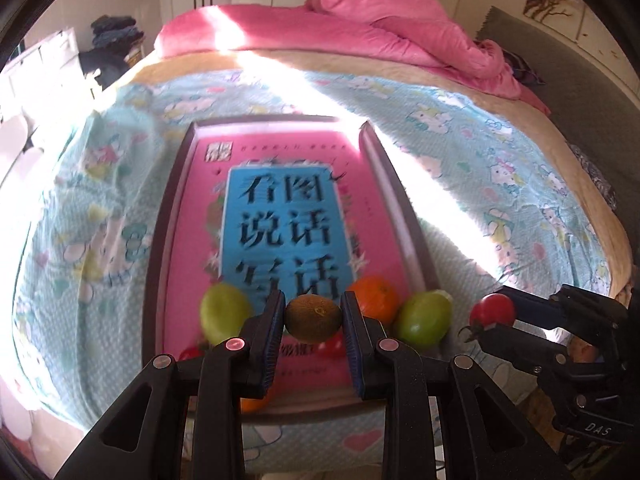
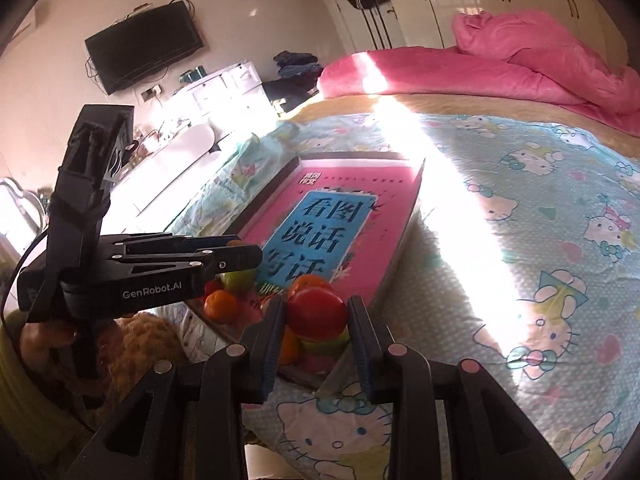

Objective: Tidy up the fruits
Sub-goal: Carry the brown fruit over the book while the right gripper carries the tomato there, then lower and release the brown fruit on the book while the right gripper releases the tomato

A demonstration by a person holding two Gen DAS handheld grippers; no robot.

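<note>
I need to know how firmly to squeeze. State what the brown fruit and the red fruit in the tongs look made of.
Oval brown kiwi: real fruit, seemingly; dull, fuzzy skin, dried stem scar. Round red tomato: smooth glossy skin, dark stalk visible from the left wrist; real or plastic unclear.

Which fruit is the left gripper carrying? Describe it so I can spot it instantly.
Start at the big pink book in the tray on the bed. At its near end is a cluster of fruit, and the left gripper is closed on the kiwi: dull brown and oval, unlike the shiny green and orange fruit beside it.
</note>
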